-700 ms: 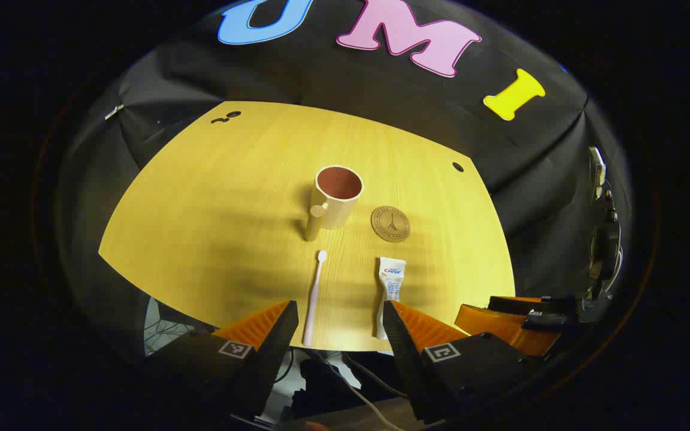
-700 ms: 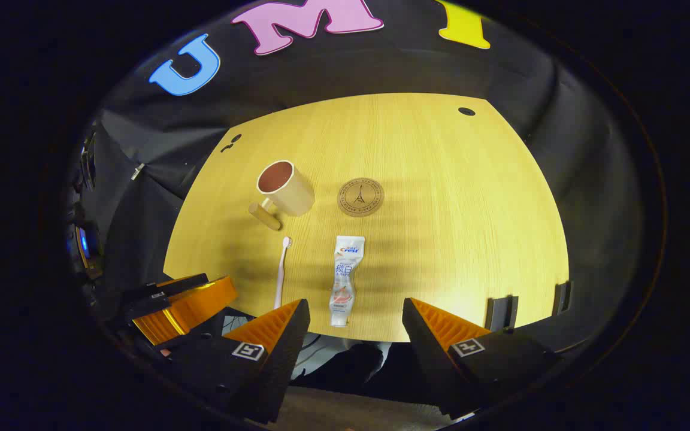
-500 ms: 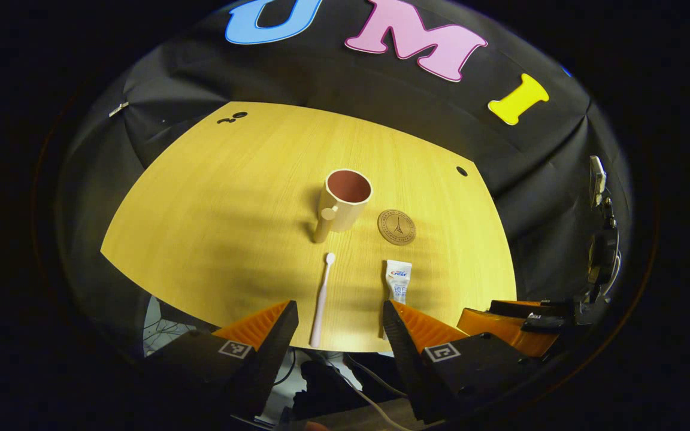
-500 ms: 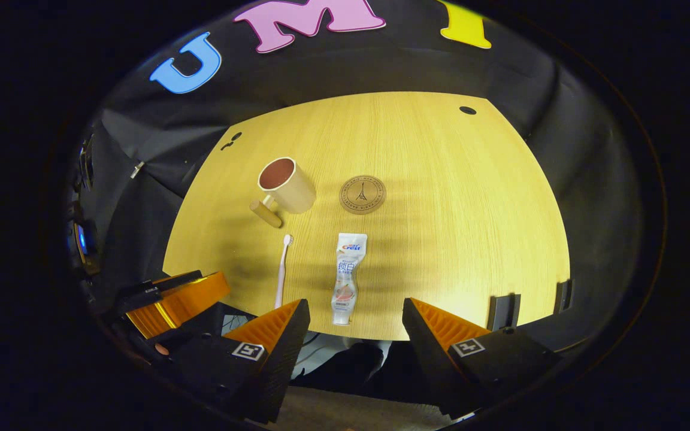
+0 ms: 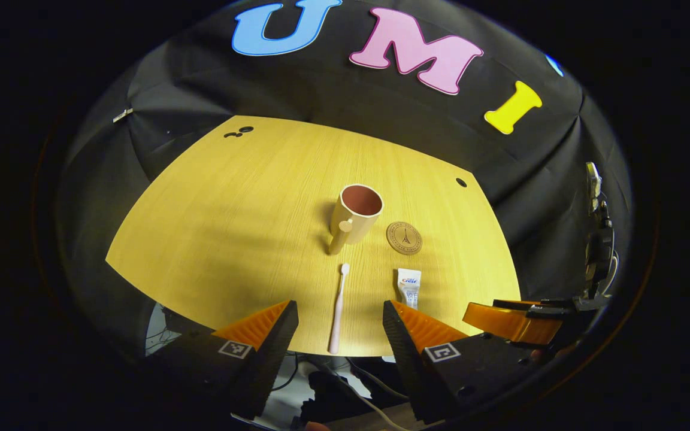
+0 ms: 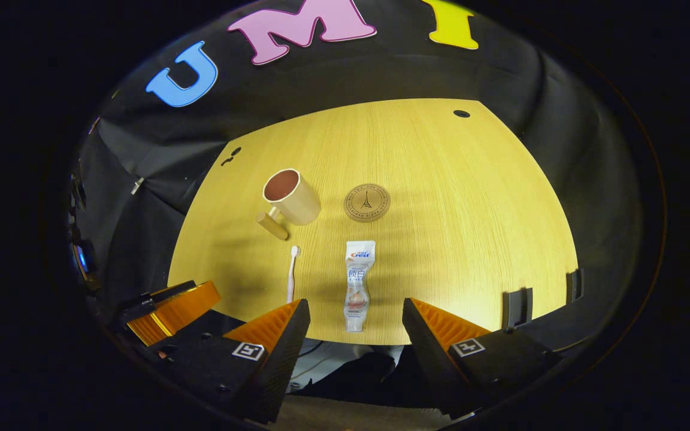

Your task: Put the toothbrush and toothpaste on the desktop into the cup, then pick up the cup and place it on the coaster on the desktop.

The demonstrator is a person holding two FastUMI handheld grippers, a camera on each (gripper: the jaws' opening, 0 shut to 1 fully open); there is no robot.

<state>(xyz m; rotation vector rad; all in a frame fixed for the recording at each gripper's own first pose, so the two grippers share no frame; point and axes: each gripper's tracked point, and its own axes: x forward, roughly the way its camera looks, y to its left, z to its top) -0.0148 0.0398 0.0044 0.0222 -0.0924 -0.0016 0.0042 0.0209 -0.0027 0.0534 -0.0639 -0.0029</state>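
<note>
A cream cup (image 5: 357,214) (image 6: 292,197) with a reddish inside stands upright on the yellow desktop (image 5: 231,227) (image 6: 471,209), its handle toward me. A round brown coaster (image 5: 404,237) (image 6: 367,202) lies just right of it. Nearer the front edge lie a pale toothbrush (image 5: 338,308) (image 6: 291,272) and a white toothpaste tube (image 5: 409,286) (image 6: 357,284), side by side. My left gripper (image 5: 339,311) is open, above the front edge with the toothbrush between its fingers' lines. My right gripper (image 6: 357,308) is open, in line with the toothpaste. Neither touches anything.
Black cloth walls surround the desktop. Small dark holes (image 5: 460,182) (image 6: 461,113) mark the far corners. Two dark clamps (image 6: 518,305) sit on the front right edge. The right gripper (image 5: 513,320) shows at the left gripper view's lower right; the left gripper (image 6: 168,305) shows at the right gripper view's lower left.
Both grippers have drawn back slightly and risen; the objects look smaller and farther. In the left gripper view the toothbrush has shifted toward the middle between the fingers. Nothing on the desktop moved.
</note>
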